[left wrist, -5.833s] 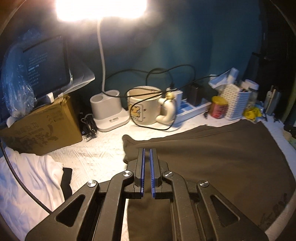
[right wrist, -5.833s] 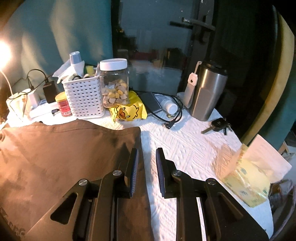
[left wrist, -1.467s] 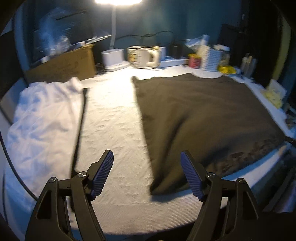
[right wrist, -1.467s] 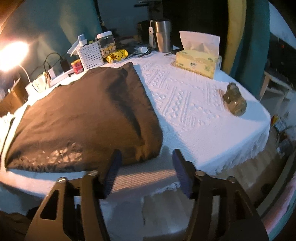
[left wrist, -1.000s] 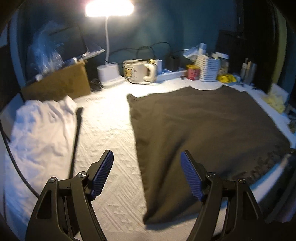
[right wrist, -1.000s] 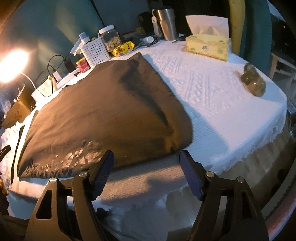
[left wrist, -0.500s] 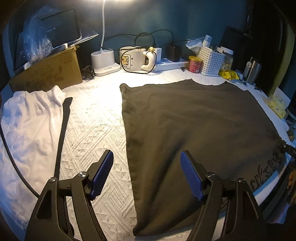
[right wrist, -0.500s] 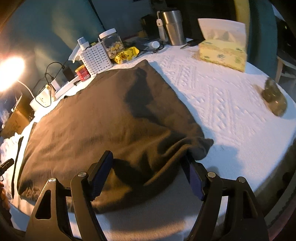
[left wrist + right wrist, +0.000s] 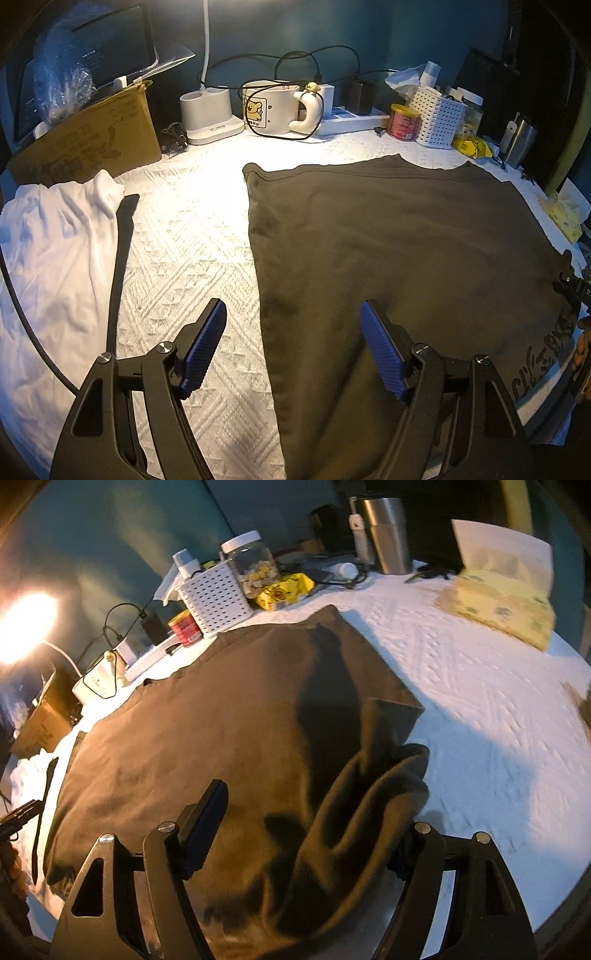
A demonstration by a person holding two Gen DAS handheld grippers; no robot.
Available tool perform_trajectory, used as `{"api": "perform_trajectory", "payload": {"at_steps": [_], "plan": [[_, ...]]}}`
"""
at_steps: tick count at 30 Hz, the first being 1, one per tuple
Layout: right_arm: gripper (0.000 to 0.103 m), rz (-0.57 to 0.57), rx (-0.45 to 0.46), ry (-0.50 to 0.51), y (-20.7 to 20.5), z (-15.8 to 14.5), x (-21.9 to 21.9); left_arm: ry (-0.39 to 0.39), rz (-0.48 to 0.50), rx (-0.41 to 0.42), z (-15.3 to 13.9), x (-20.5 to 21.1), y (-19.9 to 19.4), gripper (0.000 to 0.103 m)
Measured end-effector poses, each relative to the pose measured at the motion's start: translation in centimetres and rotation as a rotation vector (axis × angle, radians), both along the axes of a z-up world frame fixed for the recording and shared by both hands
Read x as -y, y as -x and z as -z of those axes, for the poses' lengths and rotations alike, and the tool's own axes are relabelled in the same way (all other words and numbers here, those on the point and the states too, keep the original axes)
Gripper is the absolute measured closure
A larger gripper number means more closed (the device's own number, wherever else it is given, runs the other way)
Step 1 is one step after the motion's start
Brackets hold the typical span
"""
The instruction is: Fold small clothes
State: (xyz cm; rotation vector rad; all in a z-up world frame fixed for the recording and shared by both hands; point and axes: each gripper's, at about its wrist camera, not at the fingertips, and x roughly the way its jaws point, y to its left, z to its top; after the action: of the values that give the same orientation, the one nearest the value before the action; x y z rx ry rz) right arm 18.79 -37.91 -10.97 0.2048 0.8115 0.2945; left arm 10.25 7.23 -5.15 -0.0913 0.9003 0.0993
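We are lowering both open-jawed grippers, left gripper (image 9: 293, 347) and right gripper (image 9: 310, 827), squarely over the brown garment's (image 9: 406, 240) near corners.

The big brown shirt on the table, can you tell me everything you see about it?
The brown shirt is soft, dark olive-brown cloth spread mostly flat on the white bumpy tablecloth. Its far edge has a stitched hem, and faint lettering shows near the table's front edge. In the right wrist view one near corner is bunched into thick folds, lying between the open right gripper. The open left gripper hovers over its other side edge.
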Motion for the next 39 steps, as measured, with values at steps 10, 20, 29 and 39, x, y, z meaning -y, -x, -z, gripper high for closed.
{"api": "perform_trajectory", "payload": {"at_steps": [10, 20, 29, 39], "plan": [[0.037, -0.086, 0.018, 0.174, -2.6, 0.0, -3.9, -0.013, 0.021, -0.026, 1.0, -0.1, -1.4, 0.028], [0.079, -0.089, 0.008, 0.145, -4.4, 0.0, -4.8, -0.01, 0.042, -0.022, 1.8, -0.8, -2.5, 0.028], [0.082, -0.122, 0.063, 0.128, -4.7, -2.9, -8.0, -0.02, 0.052, 0.018, 1.2, -2.9, -2.9, 0.028], [0.082, -0.23, 0.144, 0.157, -4.4, -6.4, -14.2, 0.001, 0.038, 0.051, 1.0, -5.2, -2.0, 0.028]]}}
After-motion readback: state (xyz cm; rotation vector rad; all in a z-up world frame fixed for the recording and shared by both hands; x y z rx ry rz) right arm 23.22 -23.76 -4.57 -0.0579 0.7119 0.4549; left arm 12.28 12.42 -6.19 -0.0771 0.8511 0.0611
